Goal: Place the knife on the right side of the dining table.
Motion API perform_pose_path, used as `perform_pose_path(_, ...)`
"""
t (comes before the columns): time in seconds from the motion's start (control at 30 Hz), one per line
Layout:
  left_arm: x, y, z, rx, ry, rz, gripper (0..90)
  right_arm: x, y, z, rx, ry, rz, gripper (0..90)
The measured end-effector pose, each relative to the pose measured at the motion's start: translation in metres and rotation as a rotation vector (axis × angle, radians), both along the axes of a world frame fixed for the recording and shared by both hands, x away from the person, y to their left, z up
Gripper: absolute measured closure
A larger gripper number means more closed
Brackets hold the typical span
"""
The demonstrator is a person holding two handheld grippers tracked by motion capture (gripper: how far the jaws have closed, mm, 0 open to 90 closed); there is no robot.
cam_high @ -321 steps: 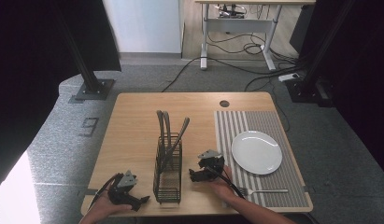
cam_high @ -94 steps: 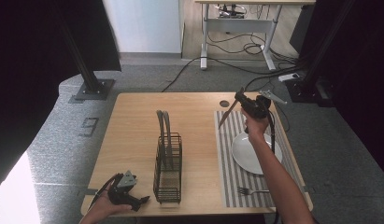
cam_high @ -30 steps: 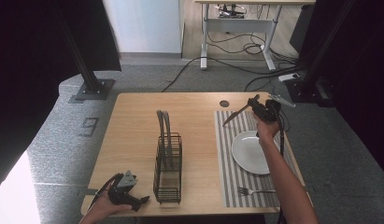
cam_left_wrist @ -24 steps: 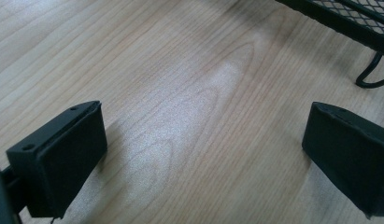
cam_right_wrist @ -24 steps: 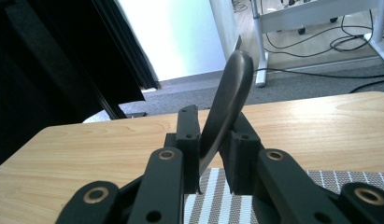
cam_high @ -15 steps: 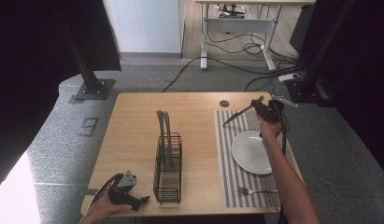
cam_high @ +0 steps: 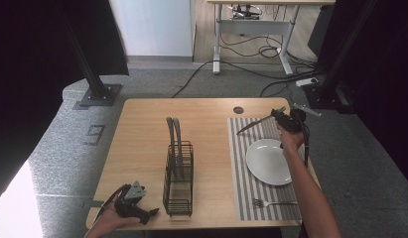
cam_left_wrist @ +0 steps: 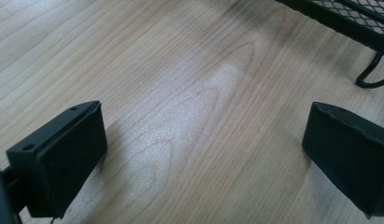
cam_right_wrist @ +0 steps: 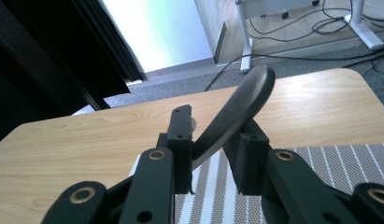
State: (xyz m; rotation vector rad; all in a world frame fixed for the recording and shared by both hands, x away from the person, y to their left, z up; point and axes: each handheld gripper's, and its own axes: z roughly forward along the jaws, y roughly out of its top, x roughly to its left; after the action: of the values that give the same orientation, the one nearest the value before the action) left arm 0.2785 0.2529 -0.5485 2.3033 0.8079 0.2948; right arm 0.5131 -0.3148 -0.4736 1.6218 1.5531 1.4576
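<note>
Left gripper [cam_high: 153, 212]: rests low at the near left corner of the table [cam_high: 142, 129], held in a hand [cam_high: 108, 223]; its jaws stand wide apart over bare wood, with nothing between them.
Wire caddy [cam_high: 178, 178]: black, upright, just right of the left gripper and apart from it; two dark utensils [cam_high: 172, 134] stand in its far end. One foot and mesh edge appear at the top right of the left gripper view [cam_left_wrist: 372, 81].
Placemat [cam_high: 241, 178]: striped, on the right half of the table.
Fork [cam_high: 273, 203]: lies across the mat's near edge.
Plate [cam_high: 267, 161]: white, on the mat, beyond the fork.
Right gripper [cam_high: 277, 115]: raised over the mat's far edge, beyond the plate; its jaws are clamped on a dark utensil handle.
Held utensil [cam_high: 255, 124]: long and dark, slanting left and down from the jaws over the mat; in the right gripper view the rounded handle end [cam_right_wrist: 236, 112] rises between the pads.
</note>
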Motion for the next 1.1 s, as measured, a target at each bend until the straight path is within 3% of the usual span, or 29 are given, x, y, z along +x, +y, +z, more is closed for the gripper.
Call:
perform_pose_path(0.17,0.000,0.000,0.000,0.000,0.000,0.000,0.0,-0.001,-0.007,-0.007,0.020,0.017,-0.011,70.1)
perform_pose_path(0.77,0.000,0.000,0.000,0.000,0.000,0.000,0.0,-0.001,-0.016,-0.016,0.014,0.064,-0.034,65.1)
perform_pose_path(1.1,0.000,0.000,0.000,0.000,0.000,0.000,0.0,-0.002,-0.027,-0.029,0.048,0.105,-0.046,61.9)
